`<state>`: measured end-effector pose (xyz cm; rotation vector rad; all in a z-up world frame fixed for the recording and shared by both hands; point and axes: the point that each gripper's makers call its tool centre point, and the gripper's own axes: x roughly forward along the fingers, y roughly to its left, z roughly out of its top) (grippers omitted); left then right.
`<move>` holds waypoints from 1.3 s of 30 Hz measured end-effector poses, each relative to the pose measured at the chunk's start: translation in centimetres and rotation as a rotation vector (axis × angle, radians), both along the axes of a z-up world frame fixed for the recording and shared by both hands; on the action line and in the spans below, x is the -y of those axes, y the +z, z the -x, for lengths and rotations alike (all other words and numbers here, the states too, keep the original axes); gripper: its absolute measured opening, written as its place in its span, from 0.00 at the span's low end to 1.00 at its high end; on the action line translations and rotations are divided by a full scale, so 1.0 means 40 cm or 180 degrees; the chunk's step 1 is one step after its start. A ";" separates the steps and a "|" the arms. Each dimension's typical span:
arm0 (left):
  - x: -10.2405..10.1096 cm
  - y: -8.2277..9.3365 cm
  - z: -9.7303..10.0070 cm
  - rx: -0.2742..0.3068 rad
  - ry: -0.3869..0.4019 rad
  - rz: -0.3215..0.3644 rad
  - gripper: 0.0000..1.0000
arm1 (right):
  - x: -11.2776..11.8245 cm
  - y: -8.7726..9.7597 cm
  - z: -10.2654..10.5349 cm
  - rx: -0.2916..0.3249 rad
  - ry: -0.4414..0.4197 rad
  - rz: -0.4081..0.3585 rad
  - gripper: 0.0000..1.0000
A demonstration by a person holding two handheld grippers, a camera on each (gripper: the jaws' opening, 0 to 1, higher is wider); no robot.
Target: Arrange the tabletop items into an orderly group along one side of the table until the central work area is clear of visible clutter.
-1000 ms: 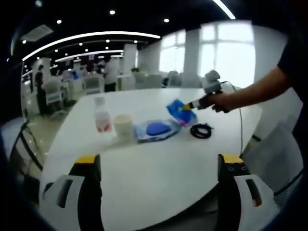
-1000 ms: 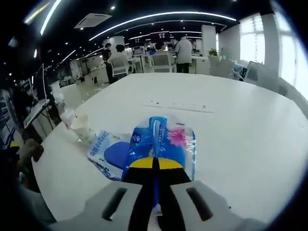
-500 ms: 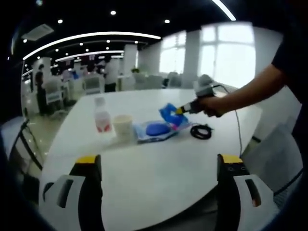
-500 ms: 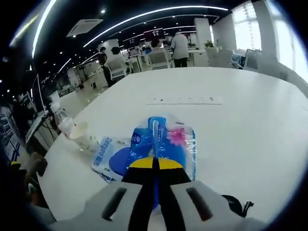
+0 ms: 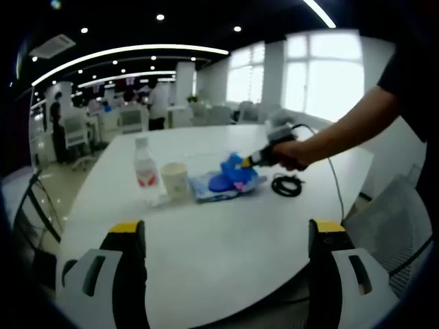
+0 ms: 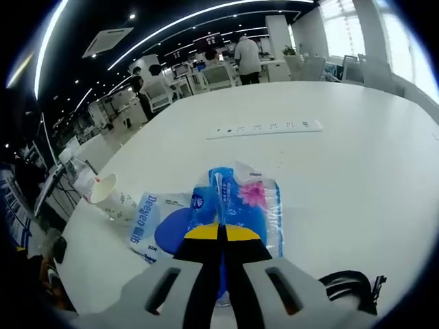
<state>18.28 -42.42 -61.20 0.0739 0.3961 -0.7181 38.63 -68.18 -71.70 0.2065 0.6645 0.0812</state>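
The blue tissue pack point(image 6: 240, 199) is clamped in my right gripper point(image 6: 221, 234), which is shut on its near end. In the left gripper view the same pack point(image 5: 236, 171) hangs low over the flat blue-and-white packet point(image 5: 209, 186), with the right gripper point(image 5: 257, 159) and a person's hand behind it. A paper cup point(image 5: 175, 179) and a clear water bottle point(image 5: 145, 171) with a red label stand just left of the packet. From the right gripper view, the packet point(image 6: 159, 223) and cup point(image 6: 110, 197) lie left of the pack. My left gripper point(image 5: 226, 236) is open above the near table edge, holding nothing.
A coiled black cable point(image 5: 287, 184) lies right of the packet, also by my right jaw point(image 6: 350, 284). A white power strip point(image 6: 264, 128) lies farther along the white table point(image 5: 226, 233). Chairs, desks and people stand beyond the far edge.
My right gripper has carried the tissue pack leftward and lower, from beside the cable to over the flat packet. The left gripper has stayed put.
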 end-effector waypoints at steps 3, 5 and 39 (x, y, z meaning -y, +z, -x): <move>-0.001 -0.001 0.000 0.0000 -0.0004 -0.0013 0.95 | 0.005 -0.004 -0.002 -0.0005 -0.0024 0.0056 0.00; -0.001 -0.001 0.000 -0.0003 0.0003 -0.0008 0.95 | 0.005 -0.004 -0.003 -0.0005 -0.0033 0.0046 0.00; 0.012 0.002 0.003 0.0039 -0.0105 0.0031 0.95 | 0.084 0.056 0.126 0.0266 0.0153 0.0278 0.27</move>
